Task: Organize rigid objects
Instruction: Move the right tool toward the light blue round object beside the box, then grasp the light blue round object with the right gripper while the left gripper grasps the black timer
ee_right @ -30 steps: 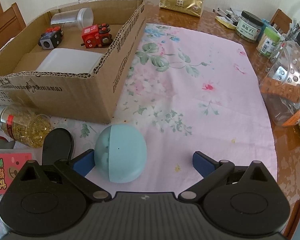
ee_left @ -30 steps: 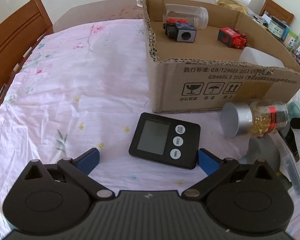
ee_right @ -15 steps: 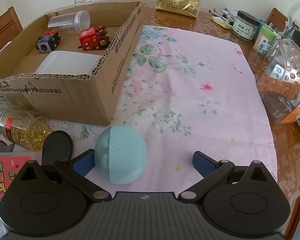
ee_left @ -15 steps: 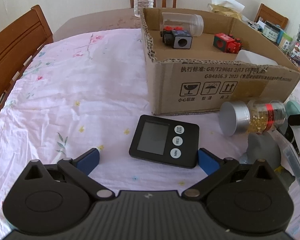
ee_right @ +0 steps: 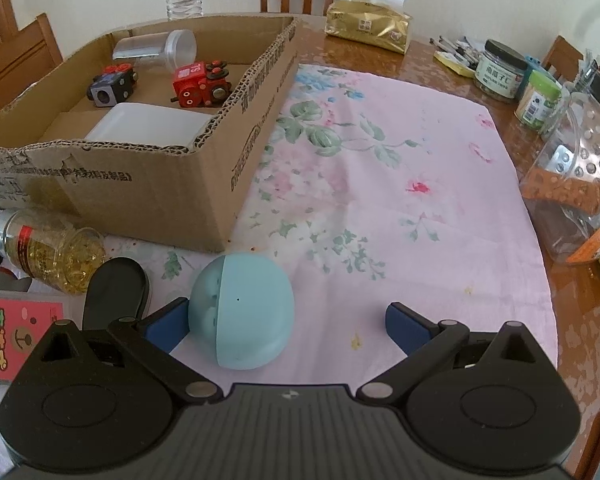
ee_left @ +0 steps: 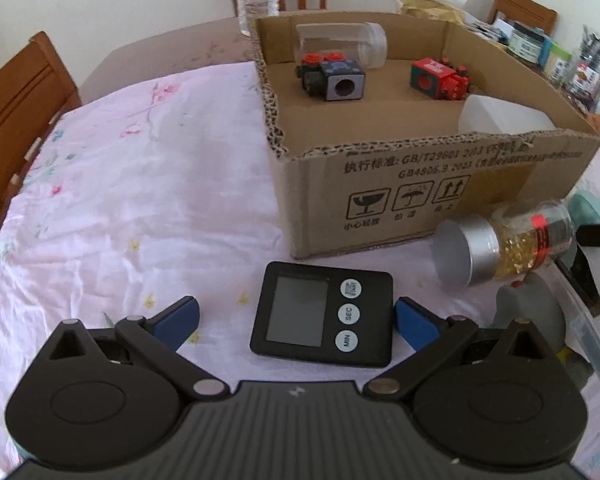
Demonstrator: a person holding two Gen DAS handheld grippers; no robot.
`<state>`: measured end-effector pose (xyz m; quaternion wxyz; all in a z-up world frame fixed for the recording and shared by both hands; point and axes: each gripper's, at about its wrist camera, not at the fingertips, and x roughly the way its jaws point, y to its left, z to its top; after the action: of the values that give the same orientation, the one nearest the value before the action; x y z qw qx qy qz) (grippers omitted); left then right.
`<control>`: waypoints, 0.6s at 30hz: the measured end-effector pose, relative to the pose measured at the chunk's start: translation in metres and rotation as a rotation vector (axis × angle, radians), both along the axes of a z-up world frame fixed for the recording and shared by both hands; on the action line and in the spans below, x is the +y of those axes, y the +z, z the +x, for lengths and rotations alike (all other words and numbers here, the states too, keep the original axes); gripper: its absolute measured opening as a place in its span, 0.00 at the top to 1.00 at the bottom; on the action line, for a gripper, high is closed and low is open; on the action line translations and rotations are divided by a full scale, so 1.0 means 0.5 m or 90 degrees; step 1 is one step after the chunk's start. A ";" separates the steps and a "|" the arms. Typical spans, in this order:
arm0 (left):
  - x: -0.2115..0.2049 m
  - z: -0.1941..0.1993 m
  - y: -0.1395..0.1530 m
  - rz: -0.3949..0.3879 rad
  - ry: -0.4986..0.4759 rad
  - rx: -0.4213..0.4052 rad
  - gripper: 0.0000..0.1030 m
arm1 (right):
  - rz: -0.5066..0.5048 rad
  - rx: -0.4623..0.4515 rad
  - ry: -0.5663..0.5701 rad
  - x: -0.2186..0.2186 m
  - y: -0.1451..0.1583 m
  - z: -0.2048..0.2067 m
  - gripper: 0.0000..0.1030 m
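The left gripper (ee_left: 294, 318) has its fingers spread wide around a black digital timer (ee_left: 322, 314) lying flat on the pink floral cloth (ee_left: 140, 200), the right finger (ee_left: 414, 322) just beside the timer's edge. The right gripper (ee_right: 286, 326) is equally wide, its left finger (ee_right: 168, 324) touching or nearly touching a pale blue egg-shaped object (ee_right: 242, 310) on the bench. Just beyond stands an open cardboard box (ee_right: 148, 184) holding two toy blocks, a clear jar and a white container, with a capsule bottle (ee_left: 504, 246) lying against its near wall.
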<state>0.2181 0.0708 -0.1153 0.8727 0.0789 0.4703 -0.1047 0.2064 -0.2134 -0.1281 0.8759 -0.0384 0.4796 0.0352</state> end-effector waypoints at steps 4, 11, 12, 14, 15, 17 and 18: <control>0.000 0.006 0.004 -0.009 -0.028 0.013 0.06 | 0.001 0.003 0.006 -0.001 0.000 0.003 0.00; -0.007 0.008 0.018 -0.017 -0.043 0.027 0.31 | 0.000 0.005 0.001 0.000 0.000 0.003 0.00; -0.008 0.006 0.020 -0.019 -0.043 0.028 0.33 | -0.002 0.011 -0.001 0.002 0.002 0.006 0.00; -0.009 0.004 0.019 -0.018 -0.040 0.029 0.33 | -0.009 0.017 0.004 0.007 0.004 0.010 0.00; -0.011 0.005 0.018 -0.018 -0.037 0.028 0.33 | -0.015 0.018 0.012 0.013 0.006 0.009 0.02; -0.013 0.005 0.017 -0.017 -0.033 0.028 0.33 | -0.023 0.013 0.030 0.024 0.010 0.007 0.07; -0.014 0.005 0.017 -0.017 -0.033 0.027 0.33 | -0.026 0.012 0.037 0.029 0.012 0.007 0.11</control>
<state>0.2208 0.0639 -0.1070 0.8604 0.0770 0.4854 -0.1349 0.2098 -0.1988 -0.1222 0.8690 -0.0699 0.4871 0.0515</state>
